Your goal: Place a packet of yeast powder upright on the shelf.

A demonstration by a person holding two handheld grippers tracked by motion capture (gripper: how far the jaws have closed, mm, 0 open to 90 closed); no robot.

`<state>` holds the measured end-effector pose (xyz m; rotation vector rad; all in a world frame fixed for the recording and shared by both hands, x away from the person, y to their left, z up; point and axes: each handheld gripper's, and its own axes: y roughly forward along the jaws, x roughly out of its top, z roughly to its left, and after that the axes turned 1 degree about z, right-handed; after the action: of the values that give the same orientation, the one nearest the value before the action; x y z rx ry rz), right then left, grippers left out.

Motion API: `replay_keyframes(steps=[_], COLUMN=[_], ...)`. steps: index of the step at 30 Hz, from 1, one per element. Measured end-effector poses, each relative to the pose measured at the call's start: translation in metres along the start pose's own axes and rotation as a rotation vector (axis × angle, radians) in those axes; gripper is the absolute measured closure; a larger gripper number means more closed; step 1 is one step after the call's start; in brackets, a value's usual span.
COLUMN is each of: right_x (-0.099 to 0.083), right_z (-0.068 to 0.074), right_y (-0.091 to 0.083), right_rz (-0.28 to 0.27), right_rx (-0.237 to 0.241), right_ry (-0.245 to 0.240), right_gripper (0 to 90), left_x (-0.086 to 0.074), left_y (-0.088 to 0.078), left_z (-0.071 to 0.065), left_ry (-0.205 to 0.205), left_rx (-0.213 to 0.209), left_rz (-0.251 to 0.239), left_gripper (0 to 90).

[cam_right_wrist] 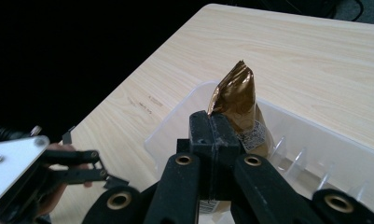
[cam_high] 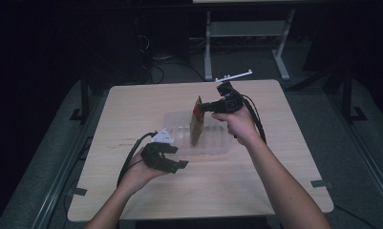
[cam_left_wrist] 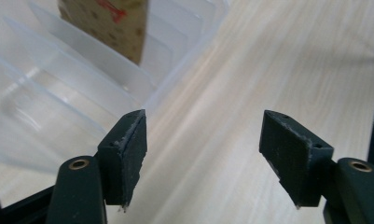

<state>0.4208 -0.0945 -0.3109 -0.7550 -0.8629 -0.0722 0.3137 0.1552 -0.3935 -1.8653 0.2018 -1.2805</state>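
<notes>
Pouch held over the clear tray
Right claw (cam_high: 199, 109) pinches the gold pouch (cam_high: 196, 126) above the tray (cam_high: 218, 145); left claw (cam_high: 175, 161), beside the tray, gapes empty.

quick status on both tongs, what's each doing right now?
Left tongs: open, nothing between the jaws, beside the tray.
Right tongs: shut on the gold pouch, held upright over the tray.

room: dark, dimly lit | floor (cam_high: 46, 162): grey | desk (cam_high: 256, 191): light wood, rounded corners | behind: white-legged table frame (cam_high: 208, 52), black cables (cam_high: 155, 67)
</notes>
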Motion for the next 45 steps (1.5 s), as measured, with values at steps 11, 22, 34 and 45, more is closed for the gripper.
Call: replay_keyframes(steps=[11, 22, 34, 45], right_x=[0.001, -0.003, -0.029, -0.072], right_z=[-0.002, 0.004, 0.003, -0.007], right_y=[0.016, 0.001, -0.039, -0.061], right_rz=[0.0, -0.043, -0.053, -0.034], right_rx=[0.0, -0.024, -0.069, -0.108], right_ry=[0.003, -0.067, -0.263, -0.373], right_gripper=[89.7, 55.2, 37.5, 31.7], left_x=[-0.031, -0.033, -0.032, -0.044], left_y=[0.014, 0.021, 0.012, 0.002], left_z=[-0.003, -0.006, -0.005, -0.01], left_ry=[0.05, 0.047, 0.039, 0.036], left_rx=[-0.004, -0.031, -0.017, 0.009], left_rz=[0.083, 0.079, 0.054, 0.049], left_gripper=[25.0, 24.4, 23.4, 23.2])
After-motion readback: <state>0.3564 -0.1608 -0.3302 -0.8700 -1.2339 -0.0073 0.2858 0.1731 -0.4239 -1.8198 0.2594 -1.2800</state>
